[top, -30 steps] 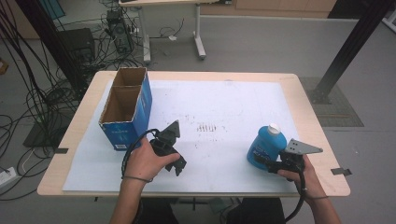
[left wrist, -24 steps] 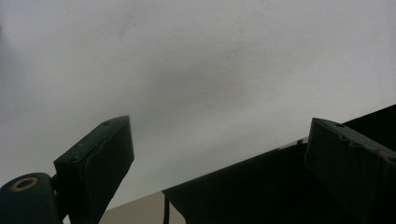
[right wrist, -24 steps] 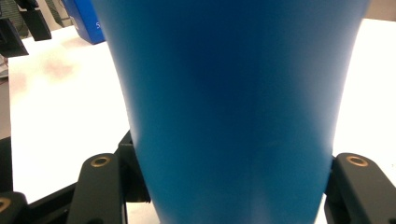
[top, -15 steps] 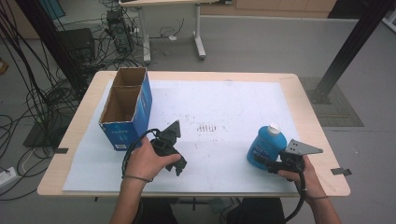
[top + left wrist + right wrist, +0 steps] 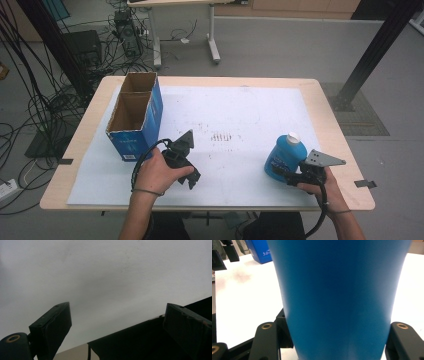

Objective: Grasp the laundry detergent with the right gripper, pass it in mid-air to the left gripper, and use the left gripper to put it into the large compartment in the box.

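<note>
High view: the bottle (image 5: 285, 156) stands upright at lower right, cap up, its long axis vertical, just left of the right gripper (image 5: 281, 171), which clamps its base. The box (image 5: 135, 117) sits at centre left, open top up, well apart from the bottle. The left gripper (image 5: 190, 176) lies nearer the box, at lower centre-left.

Left gripper view: jaws apart, nothing between, over the white sheet (image 5: 105, 277).

Right gripper view: the bottle's blue wall is gripped between both jaws; no label shows. On the box at upper left, "5.0" reads.
</note>
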